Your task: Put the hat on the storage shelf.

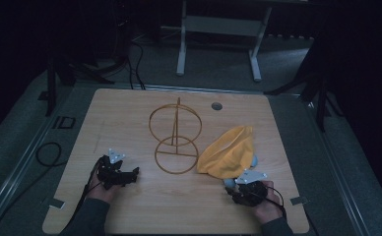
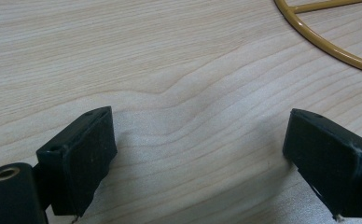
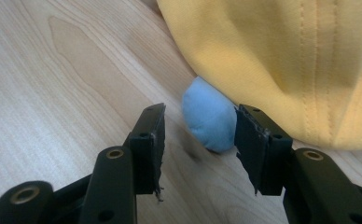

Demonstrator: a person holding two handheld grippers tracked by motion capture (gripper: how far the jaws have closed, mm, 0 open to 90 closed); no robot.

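Well, my notes from the remote seat:

Hidden: the yellow cap (image 1: 228, 155) covers most of what lies under it, so I get just a blue brim tip (image 3: 210, 121) poking out at its near edge.
Hard to read: the high view is dim, and the room beyond the wooden table (image 1: 130, 206) is near black, so I can't make out much past a pale table frame on the floor.
Cut off: in the left gripper view the wire stand (image 2: 330, 46) is reduced to one curved arc of its base ring at the top right corner.
Right gripper (image 1: 239, 189): close up, its jaws stand partly apart on either side of the blue tip; the right pad (image 3: 253, 140) sits at the tip's edge, the left pad is clear of it, and I can't tell whether they pinch.
Left gripper (image 1: 134, 172): jaws wide apart over bare wood, nothing between them, well short of the stand.
Cap position: on the table, right of the stand (image 1: 175, 137), just beyond my right gripper.
High view extra: the stand's upright ring and post, and a round hole (image 1: 217, 105) in the tabletop.
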